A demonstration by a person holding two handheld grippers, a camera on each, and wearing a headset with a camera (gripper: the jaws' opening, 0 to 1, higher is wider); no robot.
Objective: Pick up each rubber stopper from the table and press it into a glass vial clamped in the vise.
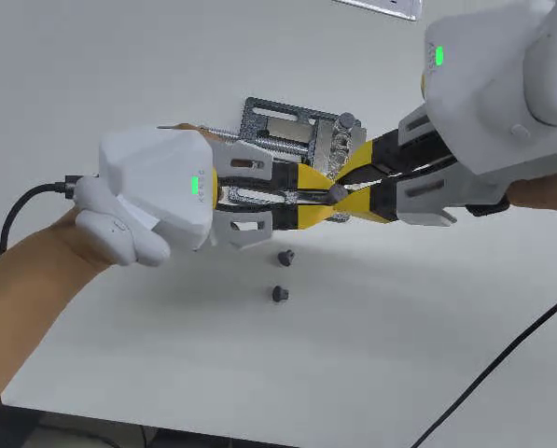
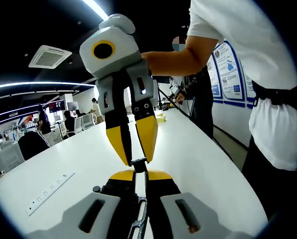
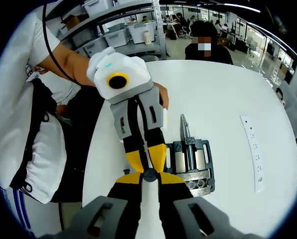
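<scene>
A dark rubber stopper (image 1: 337, 192) hangs above the table where the tips of my two grippers meet. The left gripper (image 1: 330, 194) comes in from the left and its yellow jaws are shut on the stopper (image 2: 138, 162). From the upper right the right gripper (image 1: 345, 192) closes on the same stopper (image 3: 149, 174), whose round head faces its camera. Just behind them stands the metal vise (image 1: 292, 129) holding glass vials (image 1: 345, 121). Two more stoppers (image 1: 285, 256) (image 1: 278, 293) lie on the white table below the grippers.
The vise's screw handle (image 3: 186, 130) sticks out away from the vials (image 3: 200, 183). A black cable (image 1: 502, 359) crosses the table's right front corner and another (image 1: 21, 210) trails from the left gripper. A white power strip (image 3: 255, 152) lies beyond the vise. People sit and stand around the table.
</scene>
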